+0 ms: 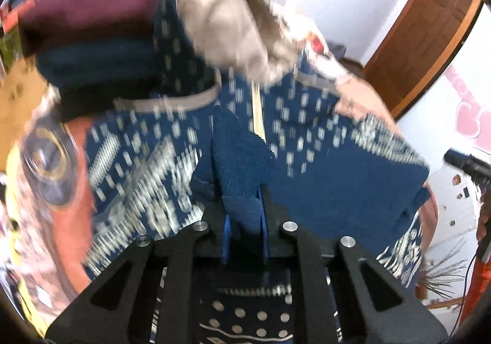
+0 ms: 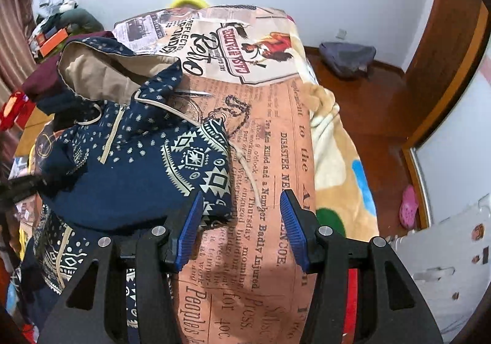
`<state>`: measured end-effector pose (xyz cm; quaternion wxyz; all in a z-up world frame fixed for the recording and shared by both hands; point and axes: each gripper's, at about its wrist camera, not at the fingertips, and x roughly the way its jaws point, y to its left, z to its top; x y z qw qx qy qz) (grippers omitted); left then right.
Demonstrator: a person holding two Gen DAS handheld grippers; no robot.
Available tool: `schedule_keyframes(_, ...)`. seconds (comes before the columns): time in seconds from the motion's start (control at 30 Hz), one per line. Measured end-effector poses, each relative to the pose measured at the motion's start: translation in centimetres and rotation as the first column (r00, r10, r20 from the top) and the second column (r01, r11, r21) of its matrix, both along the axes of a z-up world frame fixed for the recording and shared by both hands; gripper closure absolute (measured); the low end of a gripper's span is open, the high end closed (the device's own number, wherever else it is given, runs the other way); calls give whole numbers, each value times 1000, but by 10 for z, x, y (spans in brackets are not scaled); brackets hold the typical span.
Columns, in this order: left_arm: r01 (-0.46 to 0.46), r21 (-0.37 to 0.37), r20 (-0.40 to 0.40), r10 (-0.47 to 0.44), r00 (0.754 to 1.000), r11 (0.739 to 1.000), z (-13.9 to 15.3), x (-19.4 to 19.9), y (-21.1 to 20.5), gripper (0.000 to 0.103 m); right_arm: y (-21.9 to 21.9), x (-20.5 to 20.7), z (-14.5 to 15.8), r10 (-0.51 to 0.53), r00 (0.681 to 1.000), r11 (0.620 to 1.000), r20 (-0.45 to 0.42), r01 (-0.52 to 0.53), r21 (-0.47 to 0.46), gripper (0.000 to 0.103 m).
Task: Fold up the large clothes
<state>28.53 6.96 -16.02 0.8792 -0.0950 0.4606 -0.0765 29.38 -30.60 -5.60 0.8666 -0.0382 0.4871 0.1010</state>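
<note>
You are pinching a fold of the navy patterned hoodie (image 1: 172,141) between the narrowed fingers of your left gripper (image 1: 244,215), low in the centre of the left wrist view, where the blue fleece is bunching up between the pads. The hoodie is lying across the bed (image 2: 276,135) on a newspaper-print blanket (image 2: 285,190), filling the left half of the right wrist view, its tan-lined hood (image 2: 101,73) turned toward the upper left.

Your right gripper (image 2: 242,221) is hovering with its fingers standing partly apart and holding nothing, its left pad just beside the hoodie's patterned edge, only the blanket between the pads. To fold cleanly, you are best keeping the left grip firm and taking a matching edge with the right before lifting, so the cloth travels flat.

A loose drawstring (image 2: 248,172) is trailing across the blanket by the right fingers and may snag. A maroon garment (image 1: 92,6) and other dark clothes are crowding the hood at upper left. A pink shoe (image 2: 409,205) is lying on the wooden floor at right.
</note>
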Motion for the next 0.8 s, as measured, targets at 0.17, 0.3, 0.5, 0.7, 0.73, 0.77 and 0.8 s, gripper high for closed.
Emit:
schedule_keyframes(0.17, -11, 79, 145, -1, 989, 997, 47, 2, 8, 89, 18, 7, 0, 46, 999, 998, 20, -47, 40, 55)
schedule_keyframes(0.3, -33, 147, 215, 1, 977, 989, 59, 1, 17, 89, 42, 18, -24, 75, 996, 996, -39, -73, 54, 55)
schedule_keyframes(0.5, -100, 162, 153, 75, 985, 982, 24, 6, 55, 89, 63, 18, -70, 112, 982, 993, -149, -106, 50, 55)
schedule_keyframes(0.7, -121, 181, -19, 126, 992, 976, -41, 5, 85, 87, 70, 8, -69, 118, 985, 993, -124, -114, 40, 40)
schedule_keyframes(0.73, -118, 184, -55, 130, 990, 976, -54, 4, 89, 84, 71, 7, -69, 122, 985, 992, -122, -119, 35, 38)
schedule_keyframes(0.77, -117, 185, -76, 133, 988, 976, -62, 0, 91, 80, 74, 7, -69, 126, 985, 992, -119, -124, 27, 37)
schedule_keyframes(0.8, -119, 182, -112, 141, 984, 976, -75, -4, 97, 79, 76, 5, -70, 129, 985, 992, -114, -129, 11, 36)
